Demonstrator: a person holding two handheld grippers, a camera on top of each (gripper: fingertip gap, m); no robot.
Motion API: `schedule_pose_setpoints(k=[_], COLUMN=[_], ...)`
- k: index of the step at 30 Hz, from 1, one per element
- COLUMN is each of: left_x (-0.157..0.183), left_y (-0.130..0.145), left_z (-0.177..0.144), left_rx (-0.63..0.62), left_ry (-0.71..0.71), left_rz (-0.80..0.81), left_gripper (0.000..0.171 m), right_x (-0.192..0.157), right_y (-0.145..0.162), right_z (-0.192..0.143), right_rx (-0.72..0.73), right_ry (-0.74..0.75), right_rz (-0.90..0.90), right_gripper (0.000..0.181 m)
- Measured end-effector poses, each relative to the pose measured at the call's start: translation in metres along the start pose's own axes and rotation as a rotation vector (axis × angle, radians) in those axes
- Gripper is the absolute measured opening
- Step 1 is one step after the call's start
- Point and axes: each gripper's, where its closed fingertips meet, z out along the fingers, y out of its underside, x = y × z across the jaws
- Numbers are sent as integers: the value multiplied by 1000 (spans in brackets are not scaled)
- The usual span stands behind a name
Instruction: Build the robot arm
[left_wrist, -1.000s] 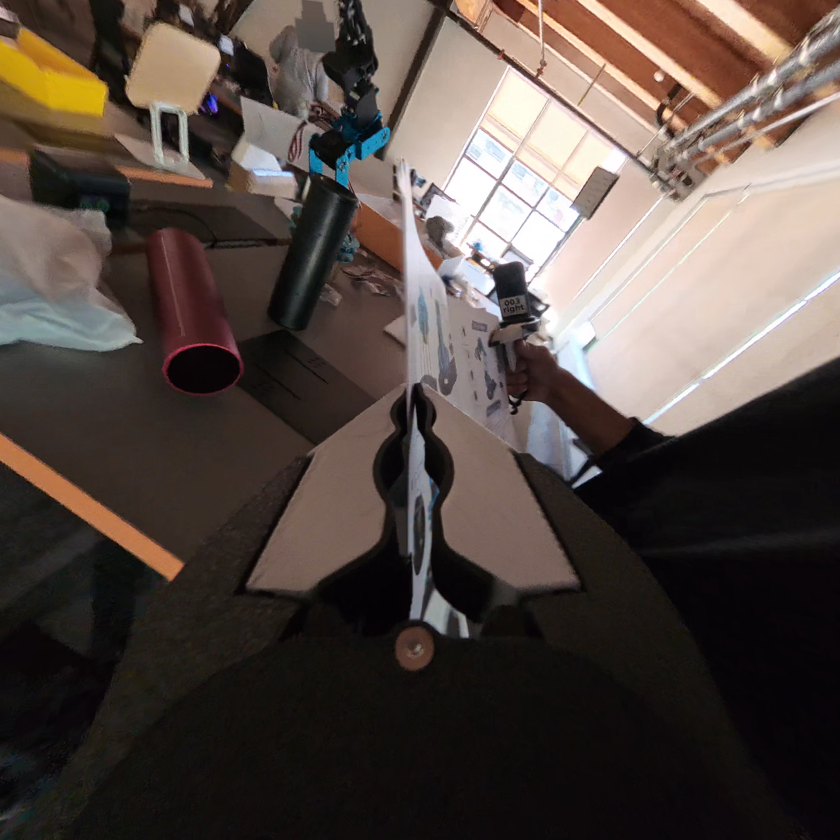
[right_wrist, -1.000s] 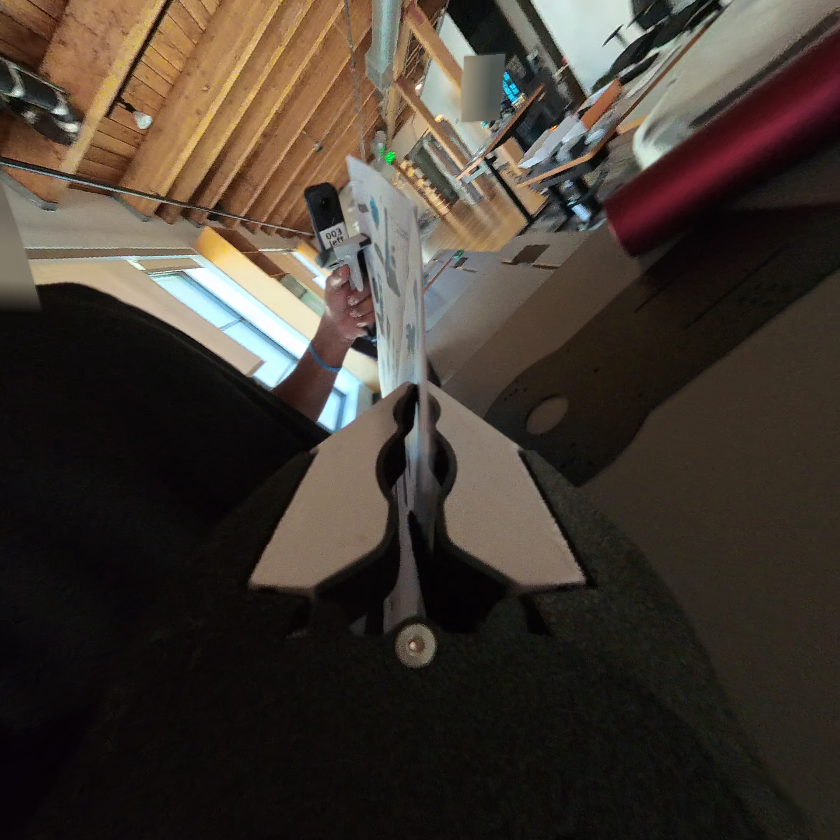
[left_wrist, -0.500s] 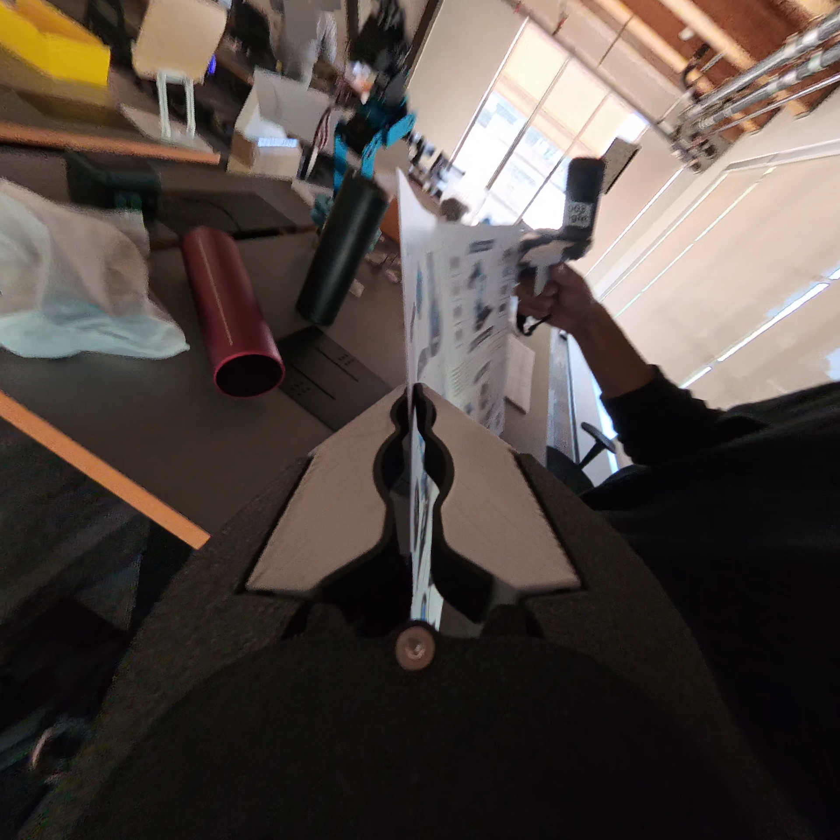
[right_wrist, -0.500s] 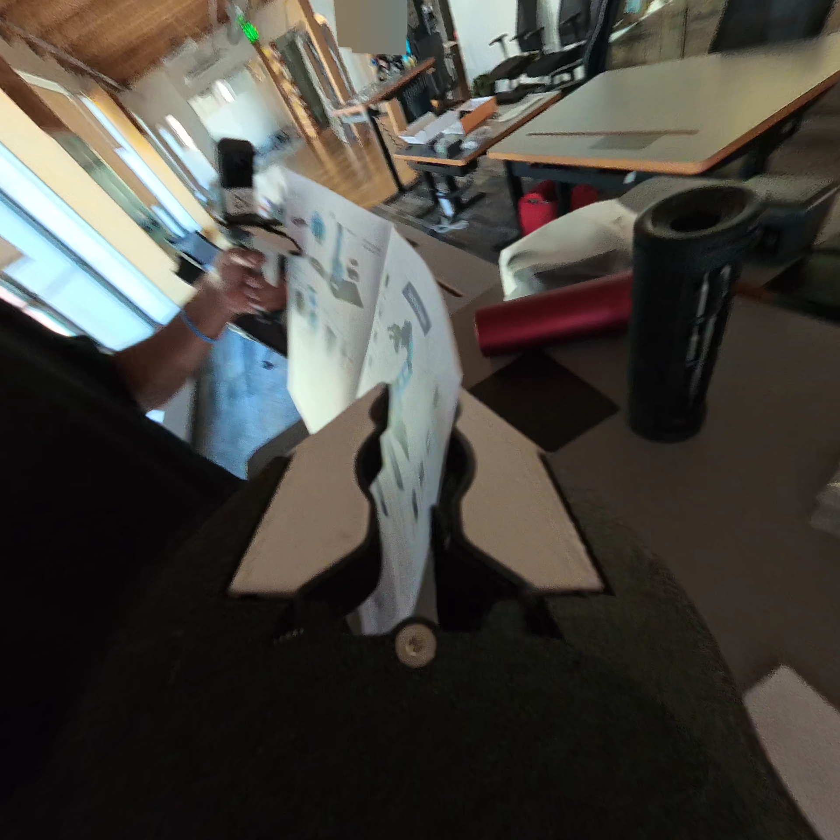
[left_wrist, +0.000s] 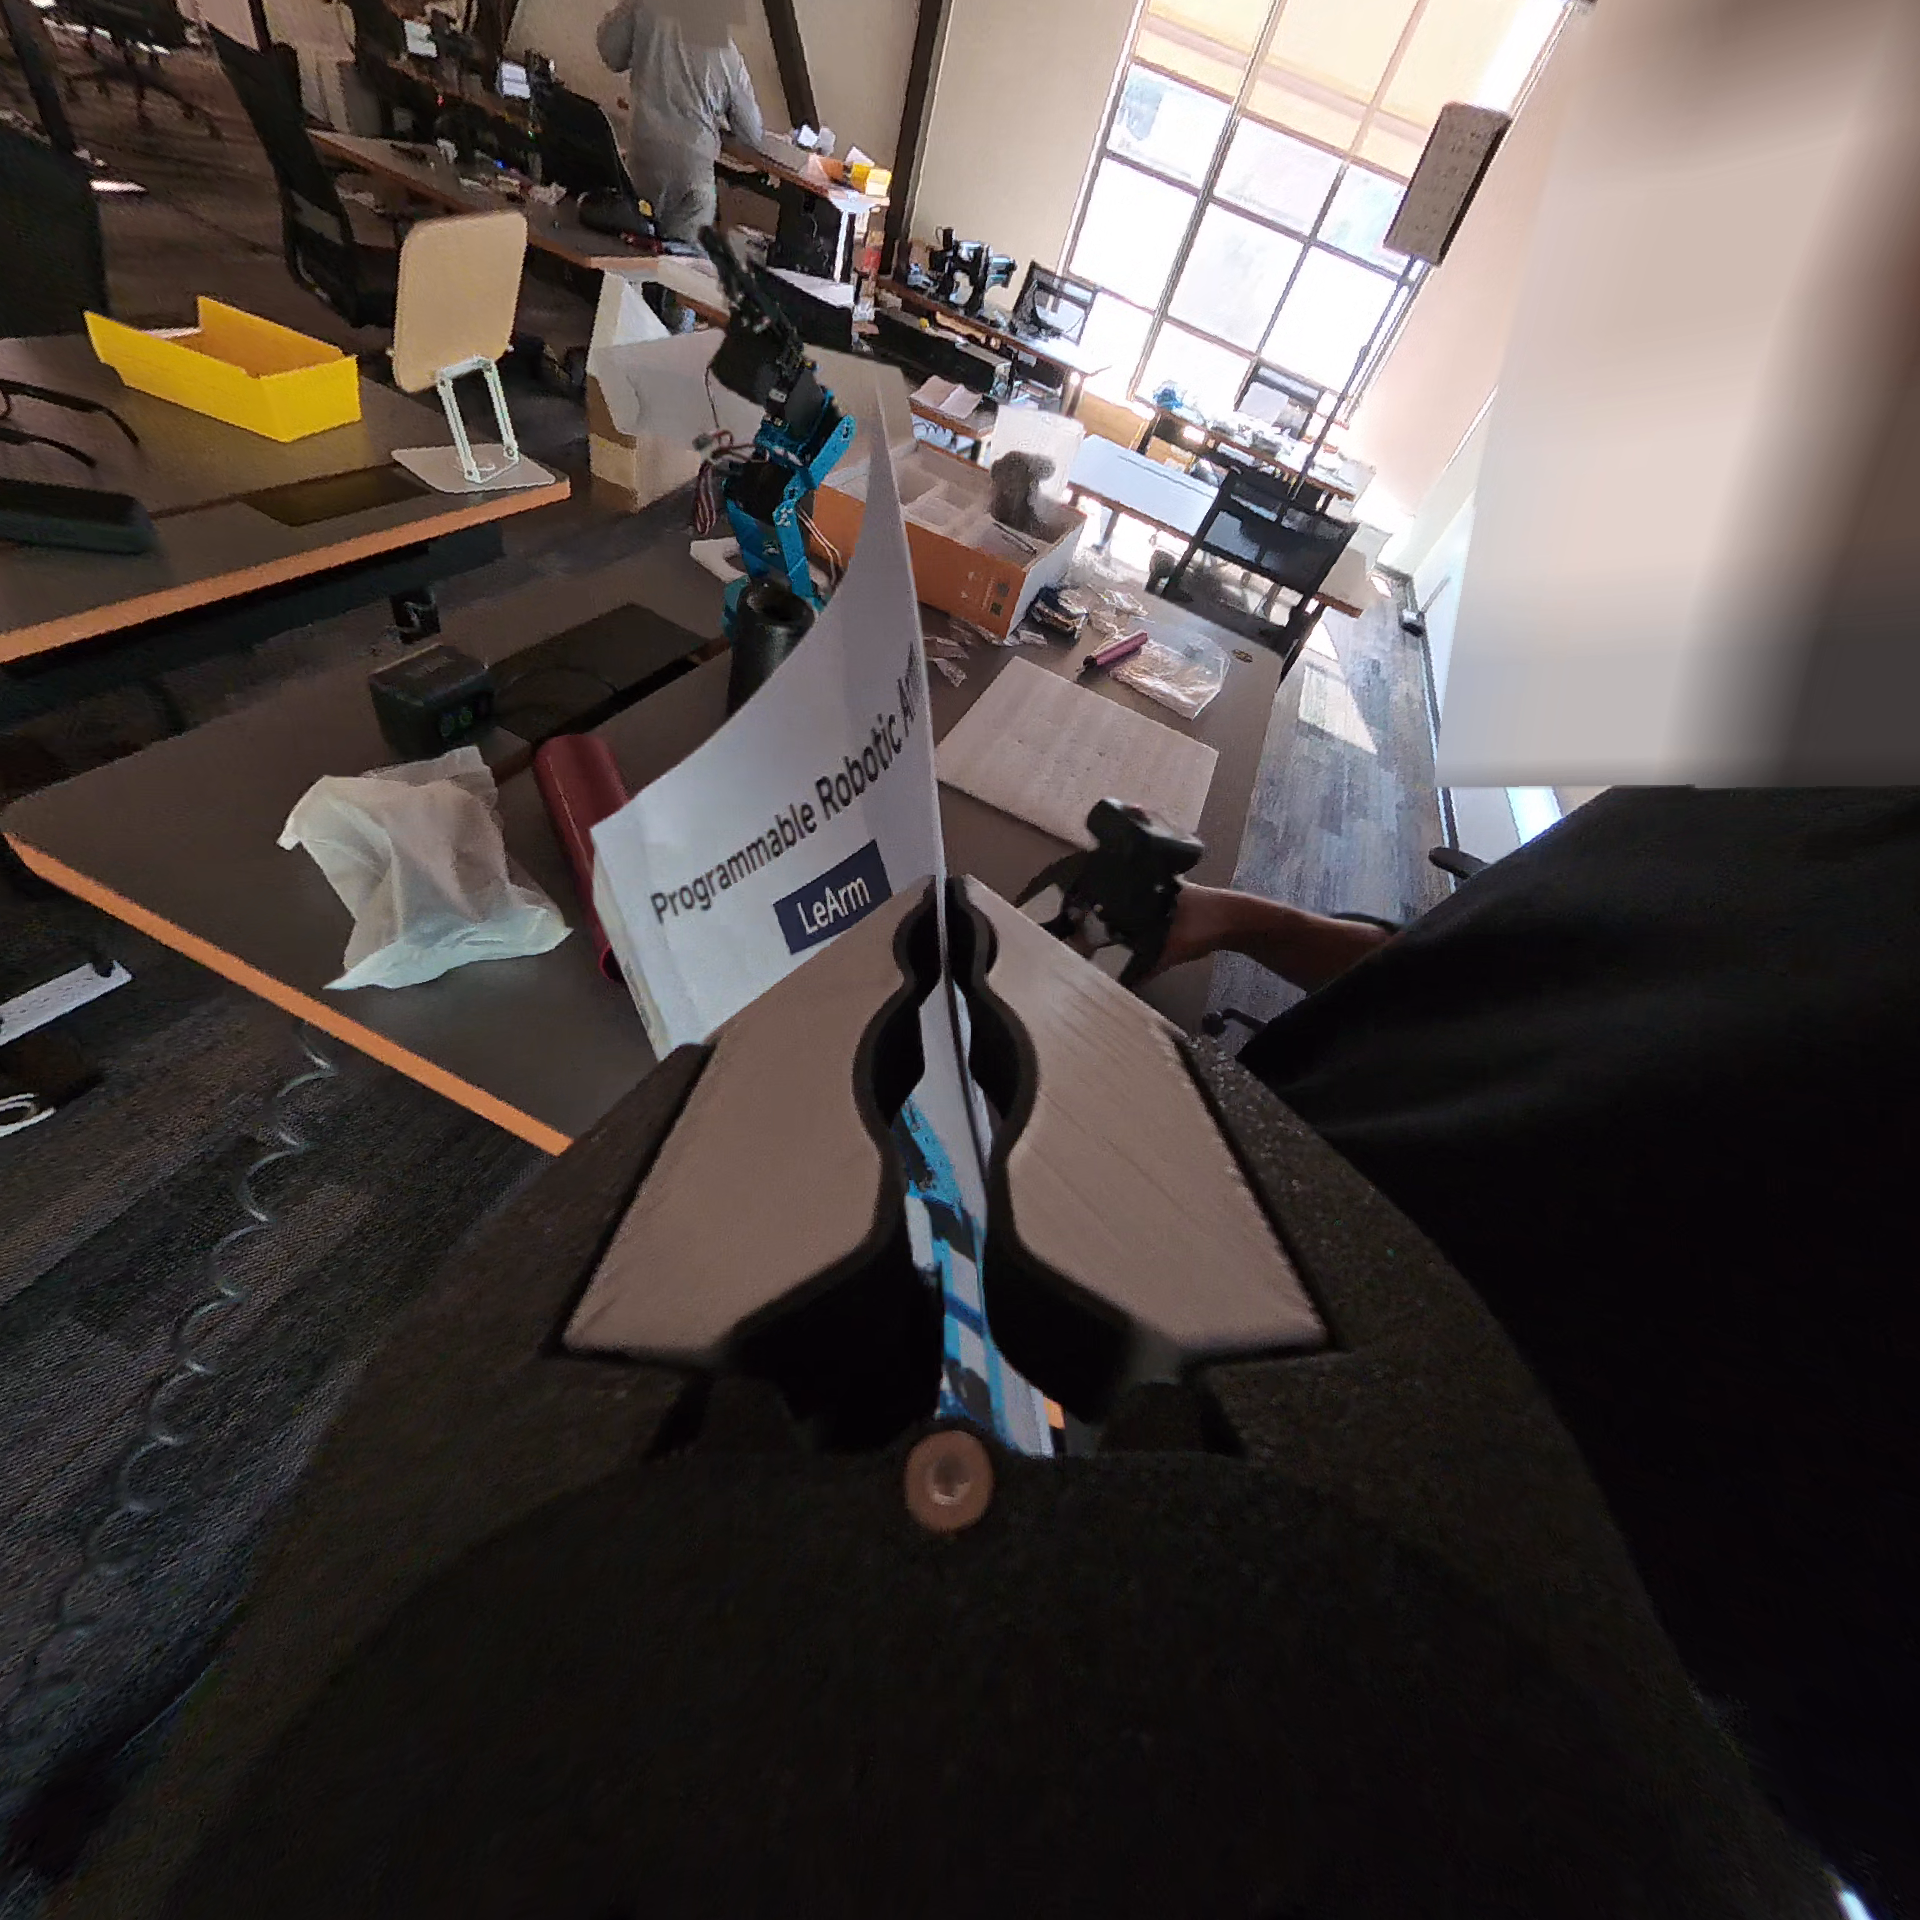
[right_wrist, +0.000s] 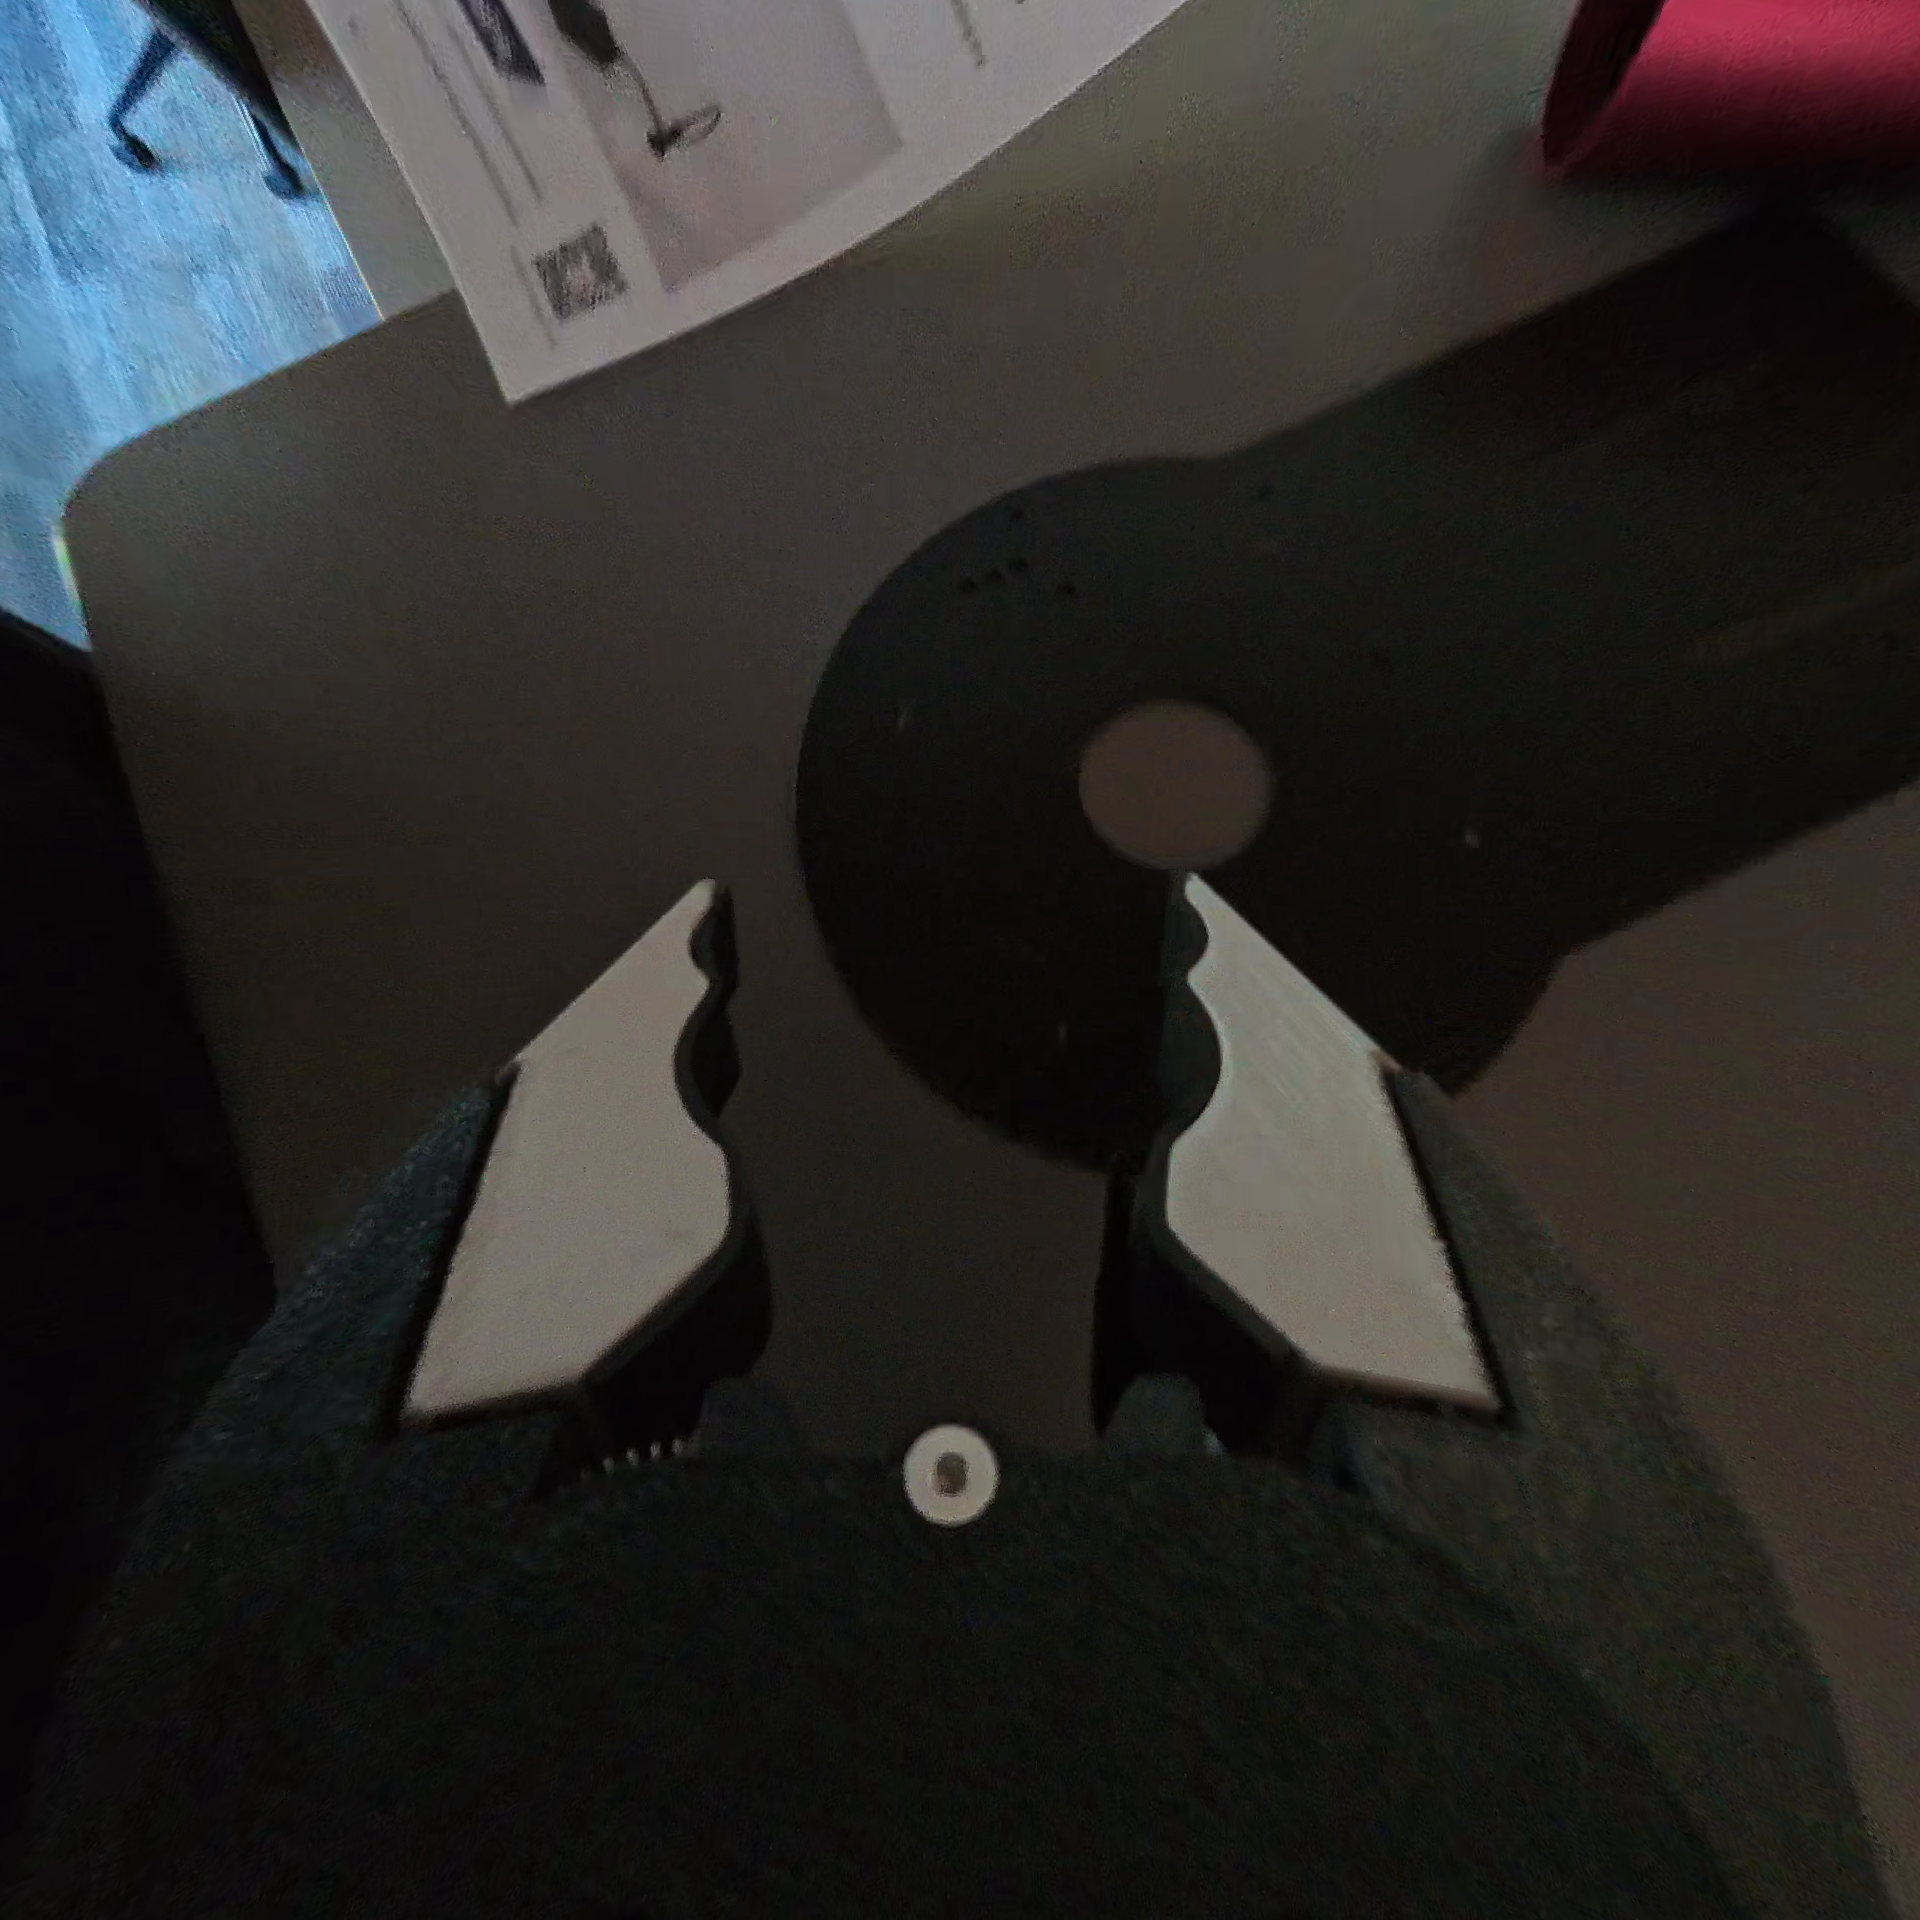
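White paper is standing clamped between the closed fingers of the left gripper (left_wrist: 943, 914): a printed sheet (left_wrist: 805, 821) that is curling up and to the left, hiding part of the desk (left_wrist: 208, 831) behind it. Behind the sheet, a maroon tube (left_wrist: 569, 790) is lying on the desk, mostly covered by the paper, with a crumpled white bag (left_wrist: 426, 873) just beside it on the left. Farther back a black tube (left_wrist: 767, 644) is standing upright, and a blue robot arm (left_wrist: 781, 468) is rising just behind it. An orange box (left_wrist: 956, 561) is sitting to the right of that arm, a white foam pad (left_wrist: 1075, 753) is lying nearer, and a yellow bin (left_wrist: 223, 364) is resting on a separate desk at far left. The right gripper (left_wrist: 1127, 883) is showing beyond the sheet's right edge, low over the desk. Its own camera is giving what the left view cannot: the right gripper (right_wrist: 945, 904) is holding nothing, its fingers (right_wrist: 1278, 1122) spread wide apart, pointing down at the grey desk top (right_wrist: 436, 727) and at a black flat plate (right_wrist: 1351, 644) with a round hole. A corner of the sheet (right_wrist: 665, 156) is hanging at the top of that view, well apart from those fingers, and the tube's red end (right_wrist: 1735, 83) is showing blurred at top right.
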Motion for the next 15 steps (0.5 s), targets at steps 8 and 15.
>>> schedule_pose_setpoints(k=[8,15], left_x=[23,32], left_y=[-30,-35], left_z=[8,17], left_rx=[-34,26], left_ry=[35,120], left_rz=[29,13], left_gripper=[0,0], right_x=[-6,-23], right_y=[1,37], right_z=[11,-25], right_rx=[-126,-192], right_ry=[-160,-150], right_rz=[-3,25], right_gripper=[75,69])
